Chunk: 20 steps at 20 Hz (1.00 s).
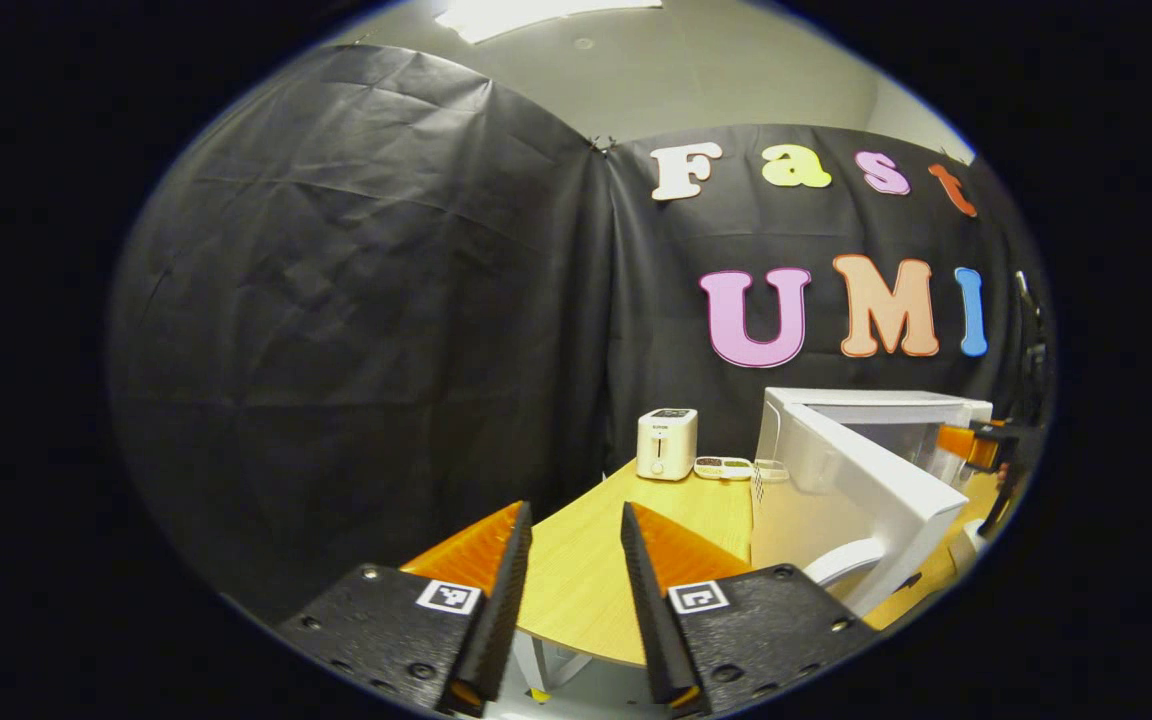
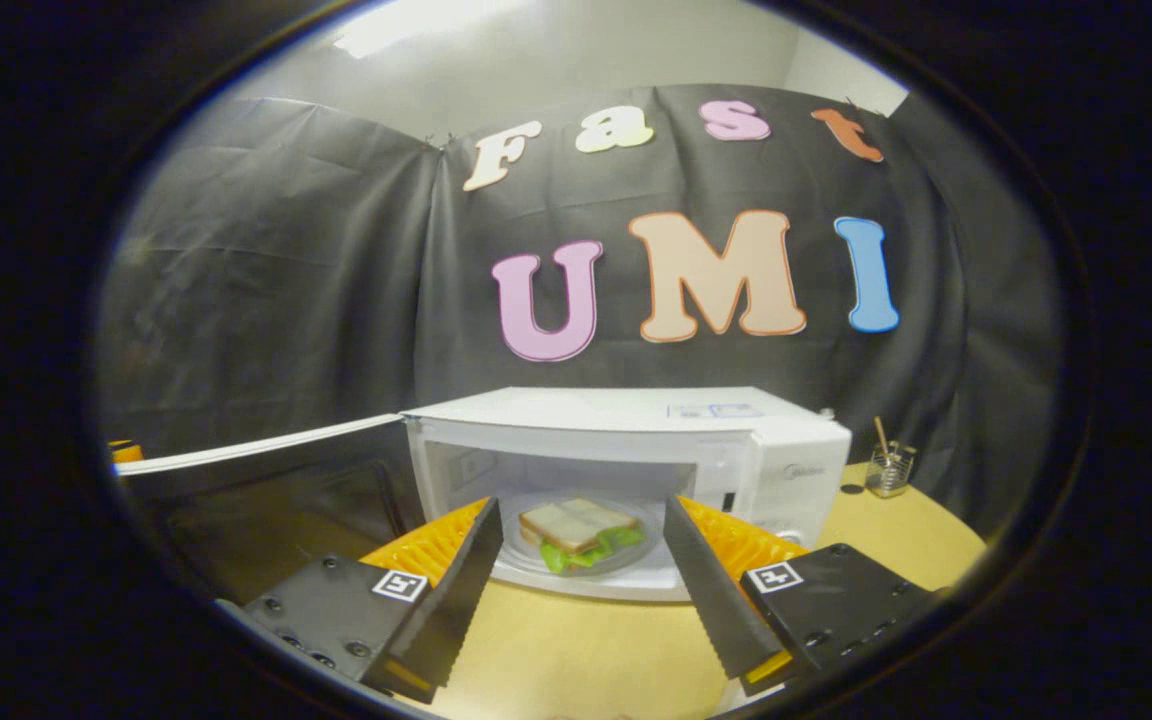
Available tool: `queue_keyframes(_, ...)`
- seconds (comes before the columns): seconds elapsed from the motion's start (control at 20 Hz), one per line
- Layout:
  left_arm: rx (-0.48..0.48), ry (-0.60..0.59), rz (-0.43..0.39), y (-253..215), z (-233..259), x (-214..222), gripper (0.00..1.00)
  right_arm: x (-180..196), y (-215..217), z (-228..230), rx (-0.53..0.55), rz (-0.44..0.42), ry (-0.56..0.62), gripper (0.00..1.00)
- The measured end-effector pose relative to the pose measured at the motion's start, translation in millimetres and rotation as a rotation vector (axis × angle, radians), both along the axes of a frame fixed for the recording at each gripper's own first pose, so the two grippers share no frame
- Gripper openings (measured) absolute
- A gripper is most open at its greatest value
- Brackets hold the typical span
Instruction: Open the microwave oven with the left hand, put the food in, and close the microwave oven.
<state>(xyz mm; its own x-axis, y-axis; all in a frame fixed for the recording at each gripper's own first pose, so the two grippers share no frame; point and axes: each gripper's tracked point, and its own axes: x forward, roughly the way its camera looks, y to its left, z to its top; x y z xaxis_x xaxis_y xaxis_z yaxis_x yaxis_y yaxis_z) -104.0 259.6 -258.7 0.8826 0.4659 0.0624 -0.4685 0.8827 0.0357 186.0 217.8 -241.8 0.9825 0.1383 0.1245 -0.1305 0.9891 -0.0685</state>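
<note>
Right, my right tool [image 2: 581, 585] hangs with its jaws wide and nothing between them, just in front of the microwave oven [image 2: 626, 450], and the sandwich [image 2: 576, 525] already sits on the glass plate [image 2: 636, 560] inside the cavity. So the food is in; I judge closing is what is left. My left tool [image 1: 576, 590] is also spread apart and empty, off the near edge of the worktop [image 1: 586, 560], with the door [image 1: 866, 490] swung out toward me and its curved handle [image 1: 841, 565] low at its free end. I reckon that door is light, stiff and hinged, so it should swing freely; I would push flat on its outer face near the handle end, gently, since a hard shove could slide the whole oven along the worktop. The sandwich looks soft and loose-layered, lettuce poking out, so I leave it alone. Toward the back of the worktop stand a white toaster [image 1: 666, 443] and a small divided tray [image 1: 723, 467]. Writing: small marks on the oven panel and toaster, too small to read.
</note>
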Motion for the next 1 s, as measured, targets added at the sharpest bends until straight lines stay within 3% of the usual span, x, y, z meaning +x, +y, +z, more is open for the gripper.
queue_keyframes(0.1, 0.039, 0.011, -0.04, -16, -1, 5, 0.28, -15, -16, 9, 0.002, -0.012, -0.012, 0.91)
queue_keyframes(0.15, 0.062, 0.019, -0.061, -24, -1, 8, 0.34, -20, -20, 13, 0.011, -0.006, -0.013, 0.91)
queue_keyframes(0.2, 0.079, 0.026, -0.08, -31, -1, 11, 0.27, -27, -28, 17, 0.025, -0.005, -0.015, 0.92)
queue_keyframes(0.3, 0.105, 0.033, -0.1, -42, 0, 16, 0.24, -38, -46, 22, 0.039, -0.015, -0.019, 0.91)
queue_keyframes(0.45, 0.095, 0.036, -0.124, -59, -3, 23, 0.01, -58, -79, 29, 0.044, -0.049, -0.039, 0.91)
queue_keyframes(0.7, 0.067, 0.05, -0.118, -71, -8, 30, 0.01, -97, -140, 28, 0.061, -0.124, -0.053, 0.91)
queue_keyframes(0.95, 0.046, 0.04, -0.167, -105, -3, 38, 0.0, -128, -190, 23, 0.083, -0.194, -0.072, 0.91)
queue_keyframes(1.0, 0.039, 0.039, -0.184, -114, -3, 41, 0.0, -133, -198, 22, 0.089, -0.202, -0.074, 0.99)
